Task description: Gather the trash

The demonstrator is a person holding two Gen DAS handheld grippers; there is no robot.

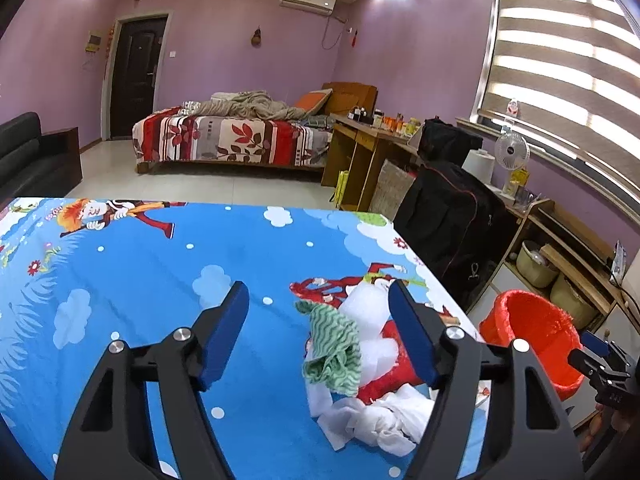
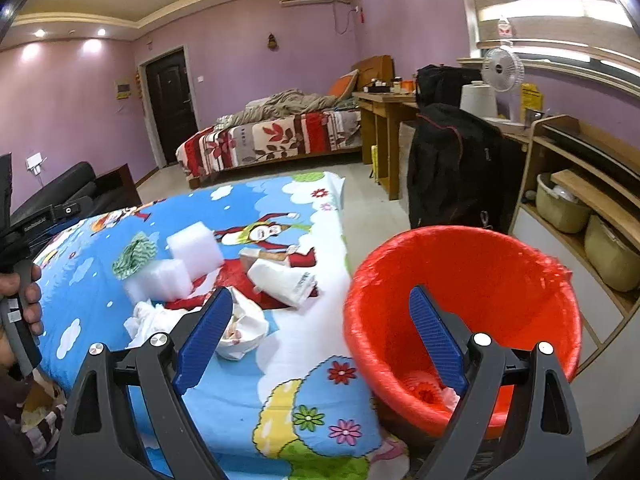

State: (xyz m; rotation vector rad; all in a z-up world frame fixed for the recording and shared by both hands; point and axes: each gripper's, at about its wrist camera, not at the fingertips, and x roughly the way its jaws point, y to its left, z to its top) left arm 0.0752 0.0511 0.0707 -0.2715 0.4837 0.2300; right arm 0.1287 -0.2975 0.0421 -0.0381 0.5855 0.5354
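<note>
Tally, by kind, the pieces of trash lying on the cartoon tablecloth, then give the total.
White foam blocks: 2
Green-and-white zigzag cloth: 1
Crumpled white tissue or paper wads: 2
White plastic wrapper: 1
Total: 6

Something pale also lies in the red bin, too hidden to name, so not counted.

red bin [image 1: 536,344] half hidden by table edge [image 1: 436,276], bin contents blurred
</note>
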